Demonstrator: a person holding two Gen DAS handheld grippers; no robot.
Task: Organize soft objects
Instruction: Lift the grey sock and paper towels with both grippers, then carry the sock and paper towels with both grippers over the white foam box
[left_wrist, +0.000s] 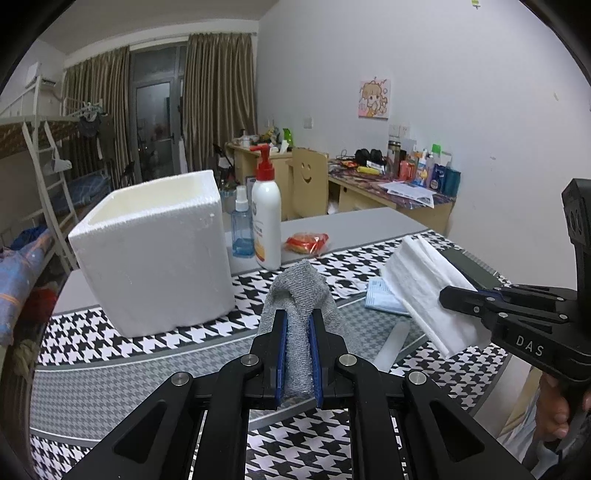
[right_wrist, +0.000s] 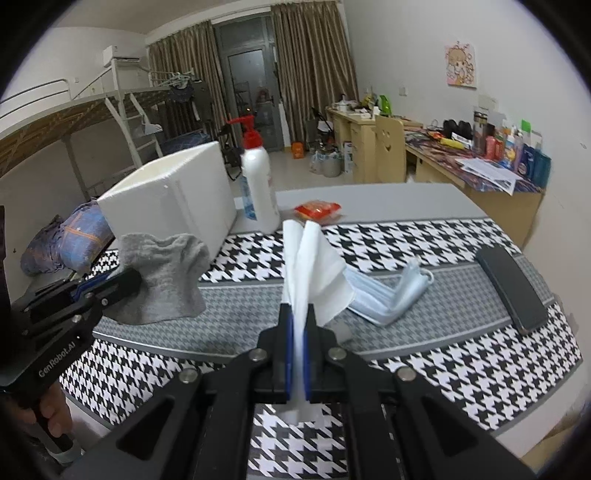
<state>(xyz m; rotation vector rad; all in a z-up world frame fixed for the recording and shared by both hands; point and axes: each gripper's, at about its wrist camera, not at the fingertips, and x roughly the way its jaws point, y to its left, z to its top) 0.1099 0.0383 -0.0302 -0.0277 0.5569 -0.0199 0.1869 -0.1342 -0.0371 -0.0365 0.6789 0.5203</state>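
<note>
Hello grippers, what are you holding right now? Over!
Left gripper shut on grey cloth. Right gripper shut on white tissue. Both lifted off the table. White foam box open-topped, nothing in the way. Over.

Right gripper (right_wrist: 298, 321) pinches a white tissue (right_wrist: 314, 269) lifted off the bench (right_wrist: 388, 201); left gripper (right_wrist: 122, 282) grips a grey cloth (right_wrist: 166, 277) near the foam box (right_wrist: 173, 195).

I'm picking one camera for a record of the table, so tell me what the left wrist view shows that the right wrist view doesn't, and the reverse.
Only the left wrist view: the blue spray bottle behind the foam box.

Only the right wrist view: the whole stack of face masks and the entire dark phone.

Both: the left hand-held gripper shut on the grey cloth, the right hand-held gripper shut on the white tissue, the pump bottle and the red packet.
</note>
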